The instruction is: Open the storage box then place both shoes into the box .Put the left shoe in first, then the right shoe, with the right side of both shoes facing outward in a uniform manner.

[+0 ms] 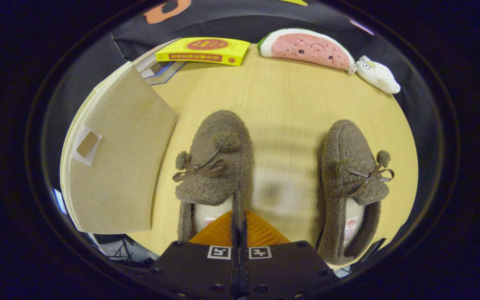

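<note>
Fingers (238, 221) pinch the left slipper's (217, 162) inner collar wall (thin fleece); lift evenly toward the storage box (115, 158), avoiding twist.

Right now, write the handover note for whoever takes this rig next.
Gripper: fingers shut on the side wall of the left shoe at its opening, one finger inside, one outside.
Left shoe: on the table, toe pointing away, just ahead of the fingers.
Right shoe: on the table to the right, apart from the first, toe also pointing away.
Box: beige fabric, left of the left shoe; its lid looks closed.
Done: left shoe gripped.
Left: box apparently not yet open; then left shoe in, then right shoe, right sides facing outward.
</note>
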A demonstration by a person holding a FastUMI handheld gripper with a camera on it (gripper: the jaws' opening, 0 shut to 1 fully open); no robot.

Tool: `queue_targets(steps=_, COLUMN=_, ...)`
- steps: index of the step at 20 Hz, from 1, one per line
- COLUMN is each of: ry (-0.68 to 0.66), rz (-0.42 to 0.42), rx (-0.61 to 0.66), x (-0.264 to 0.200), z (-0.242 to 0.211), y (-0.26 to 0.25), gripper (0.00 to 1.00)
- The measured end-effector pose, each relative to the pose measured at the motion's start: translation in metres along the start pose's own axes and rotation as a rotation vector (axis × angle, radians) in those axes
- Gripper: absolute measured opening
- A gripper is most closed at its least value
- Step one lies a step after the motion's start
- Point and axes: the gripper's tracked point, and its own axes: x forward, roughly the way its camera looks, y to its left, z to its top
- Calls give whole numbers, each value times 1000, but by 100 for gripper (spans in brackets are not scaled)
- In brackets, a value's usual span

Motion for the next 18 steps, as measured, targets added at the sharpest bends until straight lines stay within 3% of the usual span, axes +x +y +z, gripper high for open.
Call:
queue_targets(steps=6, ry=40, rz=118, rx=124, x=-16, z=-4, y=-2, gripper=1)
queue_targets(steps=10, ry=-28, rz=178, rx=156, x=-54, z=6, y=-5, gripper=1)
queue_targets(steps=18, ry=-175, rz=193, rx=132, x=-146, z=31, y=26, gripper=0)
